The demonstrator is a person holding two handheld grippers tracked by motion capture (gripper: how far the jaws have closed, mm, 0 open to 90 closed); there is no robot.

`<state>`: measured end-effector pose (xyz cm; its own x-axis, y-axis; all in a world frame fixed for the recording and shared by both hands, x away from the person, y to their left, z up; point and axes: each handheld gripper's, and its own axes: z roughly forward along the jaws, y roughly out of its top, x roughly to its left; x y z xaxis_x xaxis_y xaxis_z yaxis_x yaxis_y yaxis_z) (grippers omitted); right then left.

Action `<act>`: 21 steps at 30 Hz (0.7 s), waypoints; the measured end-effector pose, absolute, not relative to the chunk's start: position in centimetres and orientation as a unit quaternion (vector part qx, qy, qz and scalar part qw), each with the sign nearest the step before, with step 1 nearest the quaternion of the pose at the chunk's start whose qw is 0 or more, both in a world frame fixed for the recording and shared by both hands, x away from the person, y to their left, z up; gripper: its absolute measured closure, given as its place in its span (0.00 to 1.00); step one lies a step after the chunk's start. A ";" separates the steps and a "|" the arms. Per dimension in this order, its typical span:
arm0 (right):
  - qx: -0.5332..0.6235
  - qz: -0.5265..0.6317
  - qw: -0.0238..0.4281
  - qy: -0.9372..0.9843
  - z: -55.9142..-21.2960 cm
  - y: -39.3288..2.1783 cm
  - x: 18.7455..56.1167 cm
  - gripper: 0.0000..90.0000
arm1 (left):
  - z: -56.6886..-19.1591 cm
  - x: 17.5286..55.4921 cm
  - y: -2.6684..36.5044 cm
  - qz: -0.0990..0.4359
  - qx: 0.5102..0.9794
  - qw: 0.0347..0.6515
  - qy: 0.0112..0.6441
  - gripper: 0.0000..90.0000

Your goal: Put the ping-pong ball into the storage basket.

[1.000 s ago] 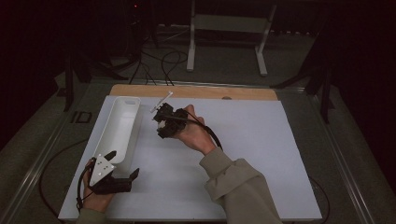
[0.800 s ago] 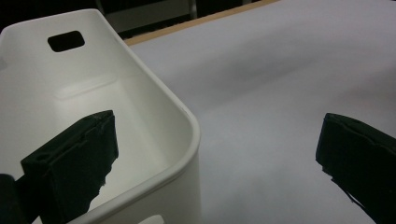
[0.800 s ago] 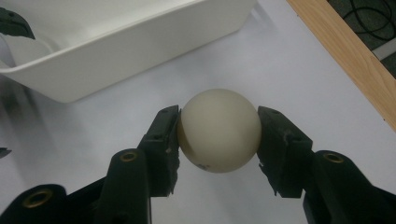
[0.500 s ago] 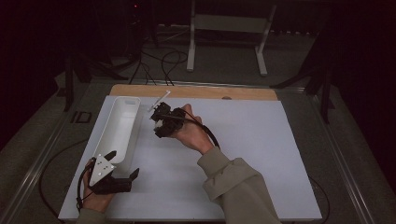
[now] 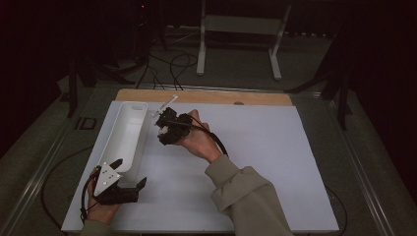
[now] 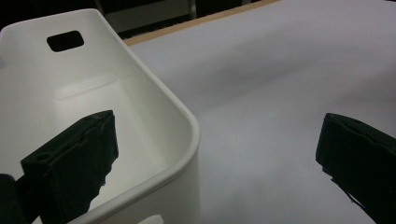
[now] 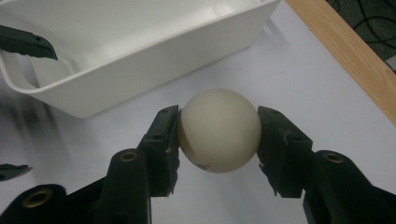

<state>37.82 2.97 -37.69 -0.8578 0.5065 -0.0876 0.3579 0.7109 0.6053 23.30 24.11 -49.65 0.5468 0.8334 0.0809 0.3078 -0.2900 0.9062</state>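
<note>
Nothing moved, ball (image 7: 219, 130) clamped beside bin (image 7: 140, 70) rim

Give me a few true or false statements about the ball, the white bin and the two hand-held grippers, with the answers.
1. The right hand-held gripper is shut on the cream ball. True.
2. The ball lies inside the white bin. False: it is outside the bin, held between the right hand-held gripper's jaws.
3. The left hand-held gripper has its jaws wide open, one inside the bin and one outside, astride its rim. True.
4. The bin holds several balls. False: the parts of its inside that show are empty.
5. A wooden strip runs along the far edge of the white table surface. True.
</note>
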 end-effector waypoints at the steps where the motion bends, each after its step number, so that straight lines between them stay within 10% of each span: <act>1: 0.235 0.301 0.122 0.916 -37.6 3.0 37.8 0.56 | -49.7 23.3 24.1 0.286 0.750 0.459 0.380 0.00; 21: 0.227 0.334 0.123 0.907 -37.6 4.0 37.6 0.56 | -49.6 23.3 24.1 0.285 0.750 0.460 0.380 0.00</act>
